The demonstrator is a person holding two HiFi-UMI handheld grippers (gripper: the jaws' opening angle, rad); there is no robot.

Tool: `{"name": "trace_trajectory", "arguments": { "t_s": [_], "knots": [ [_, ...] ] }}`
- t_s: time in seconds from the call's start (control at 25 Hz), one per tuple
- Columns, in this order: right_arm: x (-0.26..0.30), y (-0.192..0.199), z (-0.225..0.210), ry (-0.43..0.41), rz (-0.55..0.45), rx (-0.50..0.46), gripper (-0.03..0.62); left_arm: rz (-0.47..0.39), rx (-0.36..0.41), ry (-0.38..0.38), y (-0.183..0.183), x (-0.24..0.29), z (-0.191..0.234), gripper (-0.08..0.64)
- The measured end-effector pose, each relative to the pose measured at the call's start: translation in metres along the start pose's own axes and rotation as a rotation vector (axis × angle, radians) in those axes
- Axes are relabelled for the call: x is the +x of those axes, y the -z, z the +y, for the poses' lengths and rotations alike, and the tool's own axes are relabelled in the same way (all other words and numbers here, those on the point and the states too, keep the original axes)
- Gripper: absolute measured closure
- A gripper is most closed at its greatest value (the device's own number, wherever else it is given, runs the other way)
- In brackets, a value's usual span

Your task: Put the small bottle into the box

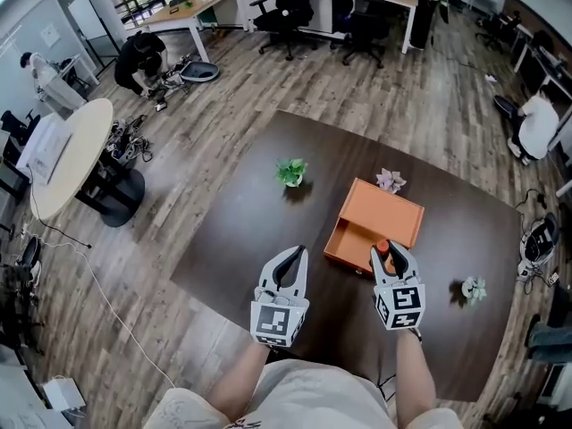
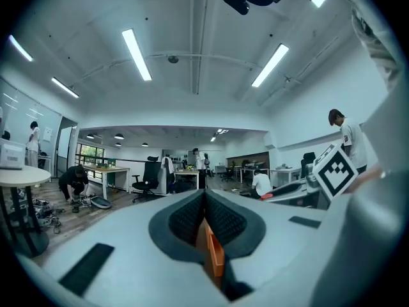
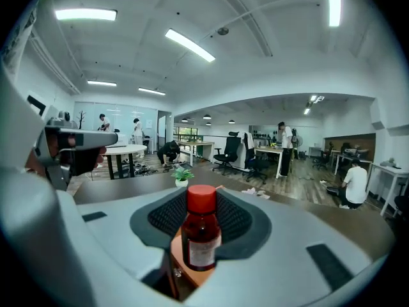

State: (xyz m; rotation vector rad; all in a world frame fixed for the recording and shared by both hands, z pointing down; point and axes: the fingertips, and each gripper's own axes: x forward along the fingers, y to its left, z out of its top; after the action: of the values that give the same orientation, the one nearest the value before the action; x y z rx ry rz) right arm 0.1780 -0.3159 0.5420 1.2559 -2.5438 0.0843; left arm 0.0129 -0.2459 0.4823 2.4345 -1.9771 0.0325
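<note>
A small brown bottle (image 3: 202,236) with a red cap stands upright between the jaws of my right gripper (image 3: 203,226), which is shut on it. In the head view the bottle's red cap (image 1: 382,246) shows at the near edge of the open orange box (image 1: 375,226), with my right gripper (image 1: 393,259) just above that edge. My left gripper (image 1: 288,269) hovers left of the box over the dark table (image 1: 241,231). Its jaws are closed together with nothing between them; a strip of the orange box (image 2: 213,253) shows past the left gripper (image 2: 204,219).
A small green potted plant (image 1: 291,172) stands on the table behind my left gripper. A pale plant (image 1: 391,180) sits at the box's far side and another (image 1: 473,288) lies to the right. A round white table (image 1: 64,159) stands on the floor at left.
</note>
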Motion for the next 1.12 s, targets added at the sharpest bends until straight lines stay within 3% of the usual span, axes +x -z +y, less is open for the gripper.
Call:
{"name": "trace_trajectory", "arguments": {
  "t_s": [0.36,0.92,1.12],
  "knots": [
    [0.053,0.032,0.025,-0.087,0.106,-0.027,0.454,0.038,-0.007,-0.028,0.017,-0.020,0.013,0.558],
    [0.116,0.067,0.037,-0.148,0.242,-0.060,0.454,0.072,-0.030,-0.059,0.034,-0.027,0.030,0.558],
    [0.126,0.067,0.037,-0.147,0.245,-0.037,0.454,0.075,-0.032,-0.058,0.035,-0.027,0.033,0.558]
  ]
}}
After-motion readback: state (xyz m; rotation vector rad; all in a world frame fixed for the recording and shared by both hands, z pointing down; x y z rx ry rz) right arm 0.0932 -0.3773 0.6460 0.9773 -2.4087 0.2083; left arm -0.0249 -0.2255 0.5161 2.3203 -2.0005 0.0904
